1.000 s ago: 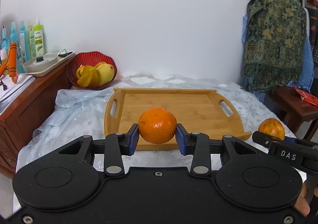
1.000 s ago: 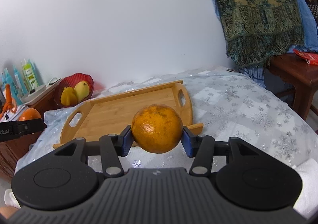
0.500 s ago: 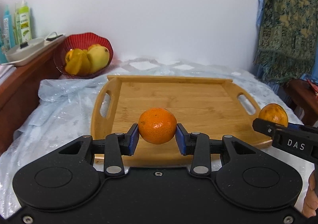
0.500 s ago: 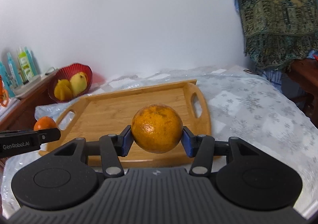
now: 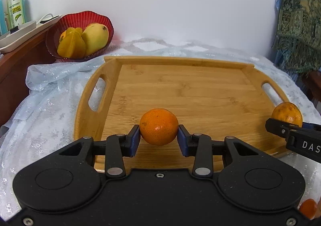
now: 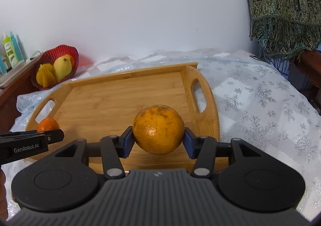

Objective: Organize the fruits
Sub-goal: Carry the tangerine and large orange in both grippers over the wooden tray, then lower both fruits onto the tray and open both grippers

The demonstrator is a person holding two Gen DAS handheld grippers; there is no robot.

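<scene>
My left gripper [image 5: 158, 137] is shut on a small bright tangerine [image 5: 158, 126], held above the near part of the bamboo tray [image 5: 180, 93]. My right gripper [image 6: 158, 141] is shut on a larger, duller orange [image 6: 158, 129], which hangs over the tray's [image 6: 112, 101] near right part. Each view catches the other tool: the right gripper's orange [image 5: 287, 112] shows at the right edge, the tangerine [image 6: 47, 124] at the left edge. The tray floor is bare wood.
A red bowl [image 5: 80, 33] with a mango and starfruit sits at the back left, on a silvery cloth [image 6: 260, 105] over the table. A wooden cabinet [image 5: 18, 59] with bottles stands to the left. A patterned shawl [image 6: 284, 9] hangs at the right.
Both grippers have moved forward and down toward the tray with their fruit still held; the tray now looks larger and lies under both fruits.
</scene>
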